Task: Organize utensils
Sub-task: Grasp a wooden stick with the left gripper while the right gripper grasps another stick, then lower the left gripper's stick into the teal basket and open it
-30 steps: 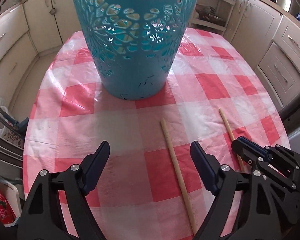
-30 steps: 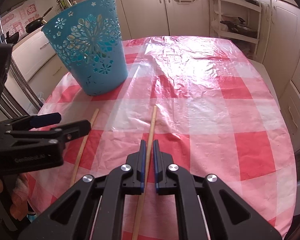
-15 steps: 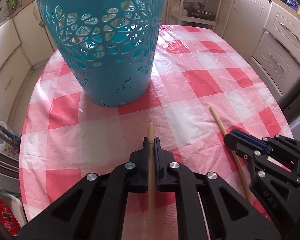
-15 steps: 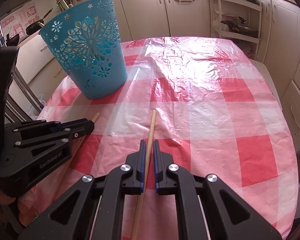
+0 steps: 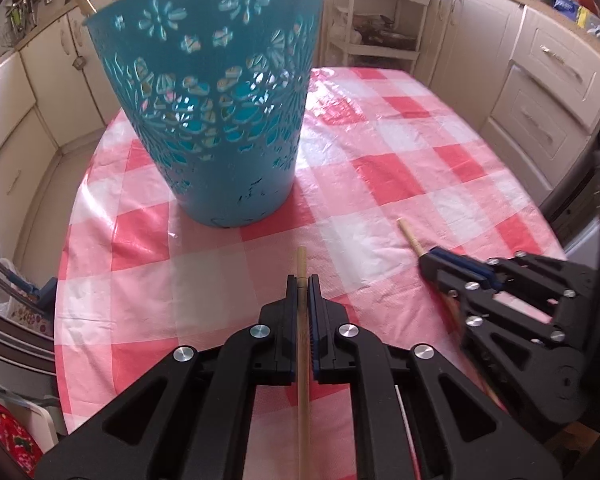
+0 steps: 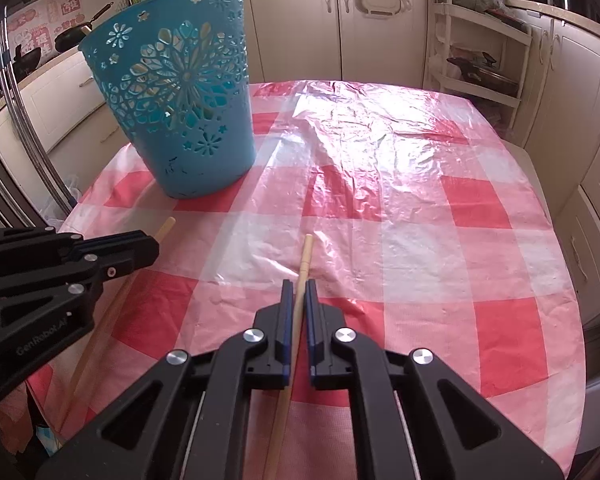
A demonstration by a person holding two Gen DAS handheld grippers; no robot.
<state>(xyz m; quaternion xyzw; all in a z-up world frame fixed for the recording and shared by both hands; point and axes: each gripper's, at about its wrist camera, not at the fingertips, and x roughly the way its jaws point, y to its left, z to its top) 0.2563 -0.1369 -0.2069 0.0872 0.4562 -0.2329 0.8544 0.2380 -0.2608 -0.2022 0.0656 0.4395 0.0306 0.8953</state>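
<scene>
Left claw (image 5: 304,286) clamped, right claw (image 6: 299,290) clamped, side by side

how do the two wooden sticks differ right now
The left stick is clamped in the left gripper, nearer the blue basket. The right stick is clamped in the right gripper, farther from the basket. Both are plain wood, tips pointing forward past the fingers.

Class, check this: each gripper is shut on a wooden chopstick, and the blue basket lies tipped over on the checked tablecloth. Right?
Not quite. The blue basket stands upright, as the right wrist view shows. The left gripper and right gripper are each shut on a wooden chopstick, over the checked tablecloth.
</scene>
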